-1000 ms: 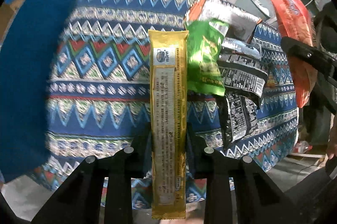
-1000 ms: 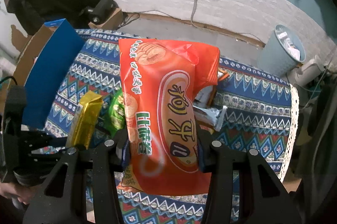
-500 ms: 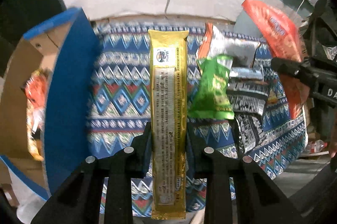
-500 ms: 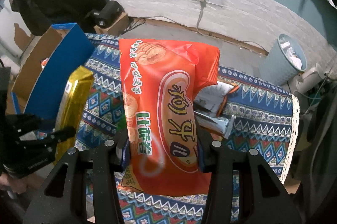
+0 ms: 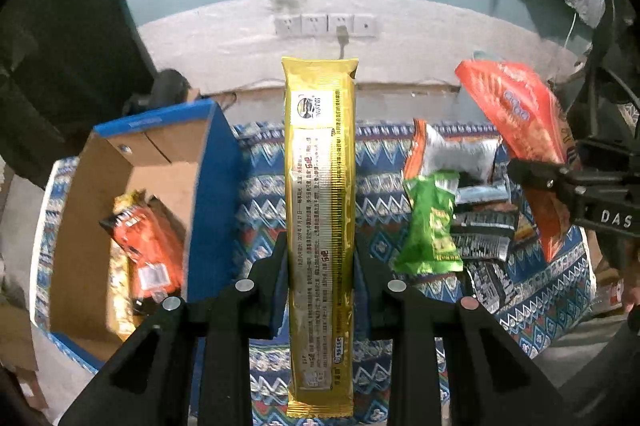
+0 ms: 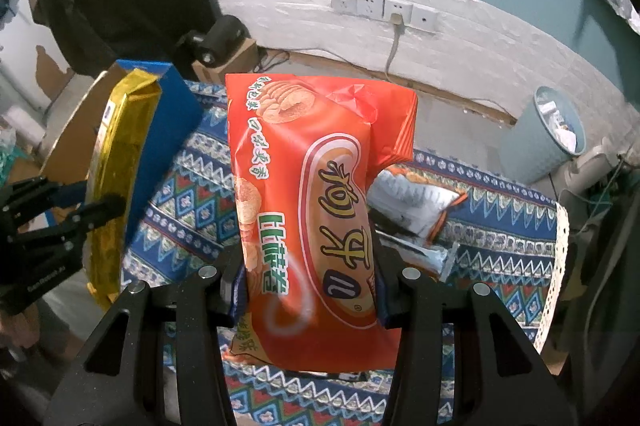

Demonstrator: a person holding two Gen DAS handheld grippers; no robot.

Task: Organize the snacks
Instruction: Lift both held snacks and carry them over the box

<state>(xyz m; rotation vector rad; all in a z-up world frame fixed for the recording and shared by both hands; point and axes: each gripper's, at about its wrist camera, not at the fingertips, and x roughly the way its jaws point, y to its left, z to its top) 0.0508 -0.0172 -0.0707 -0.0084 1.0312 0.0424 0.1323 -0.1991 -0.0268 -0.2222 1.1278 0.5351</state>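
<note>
Left gripper [image 5: 320,262] is clamped on a long, glossy gold foil packet [image 5: 320,226], held upright at frame centre; its fine print is unreadable. Right gripper [image 6: 308,290] grips a crinkled orange crisp bag [image 6: 312,209] bearing large Chinese characters. "DAS" reads on the right gripper at centre right of the left view. Blue cardboard box [image 5: 208,193] sits lower left, on the patterned cloth [image 5: 260,185].

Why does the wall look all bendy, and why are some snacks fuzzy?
Both wrist views use fisheye lenses, so the wall bends. In the left wrist view the gold packet is sharp; the green bag and box are slightly smeared. In the right wrist view the orange bag is sharp, with glare on its bottom.
</note>
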